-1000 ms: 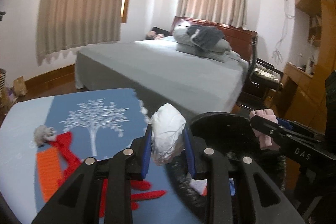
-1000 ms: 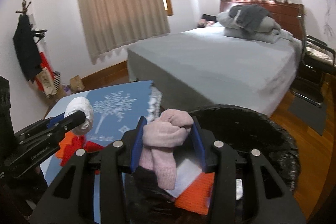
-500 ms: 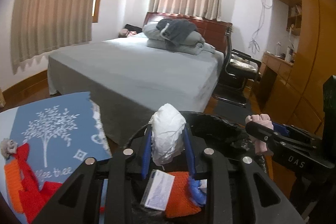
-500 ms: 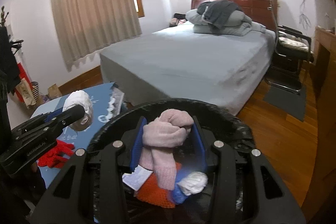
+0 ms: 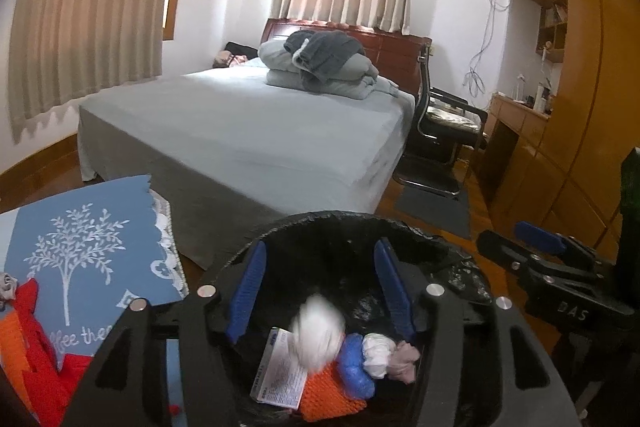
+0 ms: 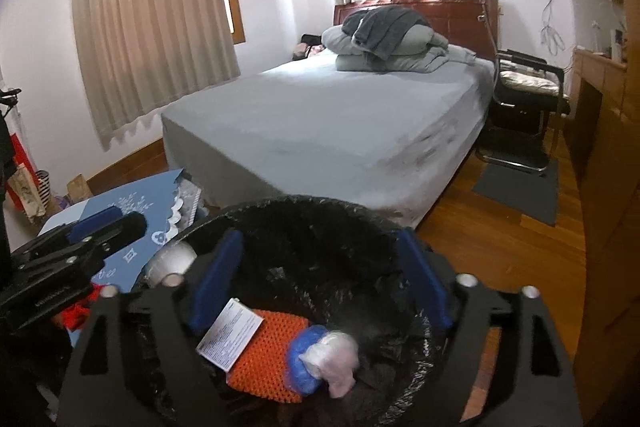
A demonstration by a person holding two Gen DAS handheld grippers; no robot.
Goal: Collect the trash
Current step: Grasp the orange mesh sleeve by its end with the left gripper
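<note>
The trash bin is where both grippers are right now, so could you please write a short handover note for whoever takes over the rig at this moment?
Left gripper: open, empty, over the trash bin.
Right gripper: open, empty, over the same bin.
In the bin: white wad (blurred, apparently dropping), pink wad, blue wad, another white crumpled piece, orange knit piece, printed paper slip.
Done: both wads released.
Left: red and orange items lie on the blue tree-print cloth beside the bin; check whether they are trash.
</note>
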